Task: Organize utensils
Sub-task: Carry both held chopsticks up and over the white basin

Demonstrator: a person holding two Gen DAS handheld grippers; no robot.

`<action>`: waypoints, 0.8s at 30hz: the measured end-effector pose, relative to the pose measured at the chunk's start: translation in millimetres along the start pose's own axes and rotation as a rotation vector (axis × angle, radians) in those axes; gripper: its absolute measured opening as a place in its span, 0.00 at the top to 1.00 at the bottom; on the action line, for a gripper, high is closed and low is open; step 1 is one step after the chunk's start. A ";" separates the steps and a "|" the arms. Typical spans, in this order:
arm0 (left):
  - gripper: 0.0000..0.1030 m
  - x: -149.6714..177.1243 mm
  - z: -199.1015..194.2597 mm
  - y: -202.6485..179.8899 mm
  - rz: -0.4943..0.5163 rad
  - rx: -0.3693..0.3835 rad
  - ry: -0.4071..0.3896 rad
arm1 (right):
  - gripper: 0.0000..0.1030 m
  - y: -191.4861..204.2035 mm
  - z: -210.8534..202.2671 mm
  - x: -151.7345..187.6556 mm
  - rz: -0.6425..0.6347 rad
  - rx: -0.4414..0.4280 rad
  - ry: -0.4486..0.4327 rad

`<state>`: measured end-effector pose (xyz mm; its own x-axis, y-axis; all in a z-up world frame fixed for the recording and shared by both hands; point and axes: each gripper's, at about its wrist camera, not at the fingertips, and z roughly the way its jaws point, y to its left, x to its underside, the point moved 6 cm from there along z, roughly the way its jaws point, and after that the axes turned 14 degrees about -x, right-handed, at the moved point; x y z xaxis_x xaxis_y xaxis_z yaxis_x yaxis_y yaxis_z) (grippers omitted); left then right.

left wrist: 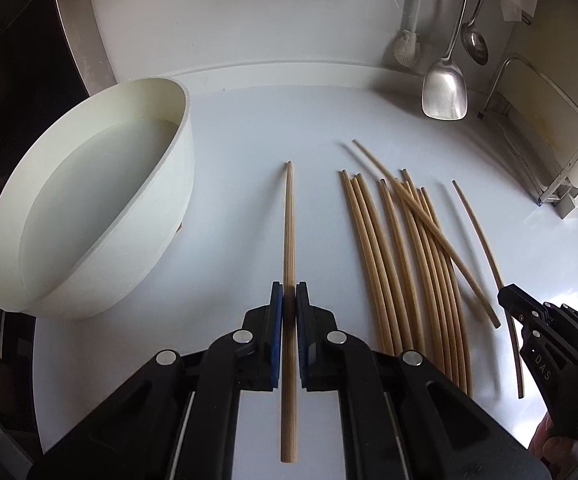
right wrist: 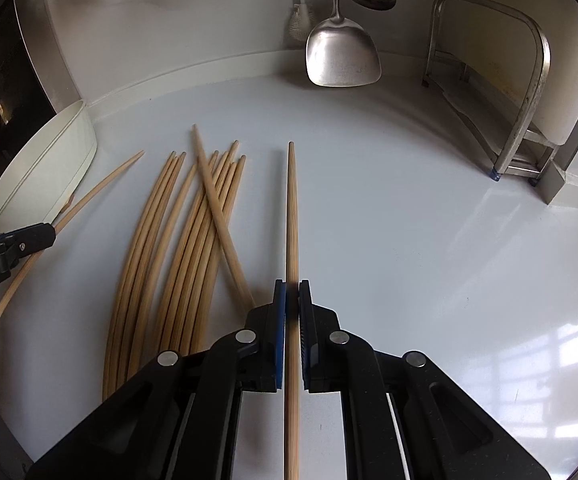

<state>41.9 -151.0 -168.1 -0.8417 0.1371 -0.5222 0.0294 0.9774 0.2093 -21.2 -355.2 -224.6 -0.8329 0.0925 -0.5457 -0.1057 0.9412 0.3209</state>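
Nearest, the left tongs [left wrist: 289, 300] pinch one chopstick [left wrist: 289, 220], and the right tongs [right wrist: 292, 300] clamp another chopstick [right wrist: 291, 208]. The loose chopsticks [left wrist: 405, 264] lie on the bench [left wrist: 249, 128] between them. This looks like the pick-up step; next likely calls for carrying both left to the white bowl [left wrist: 69, 240].

Both grippers pretty much identical: chunky matte black linkage arms, round silver pins at each pivot, blue pads lining the inner faces of the fingers. Left gripper [left wrist: 289, 300] seen from the right wrist view carries white lettering ending in "Robot.AI" on its side, plus a small screw near the tip. Right gripper [right wrist: 292, 296] seen from the left wrist view has "DAS" printed in white and a row of small silver screws along its black body.
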 end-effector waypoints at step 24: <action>0.93 -41.9 -92.4 144.2 -0.177 -0.007 -0.104 | 0.94 138.8 -65.7 -77.1 -0.143 -0.173 -0.070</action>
<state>31.6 -30.7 -39.7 -0.7730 -0.0206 -0.6340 -0.1183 0.9866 0.1122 -7.3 -253.1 -87.1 -0.7635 -0.0093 -0.6457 -0.3164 0.8770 0.3615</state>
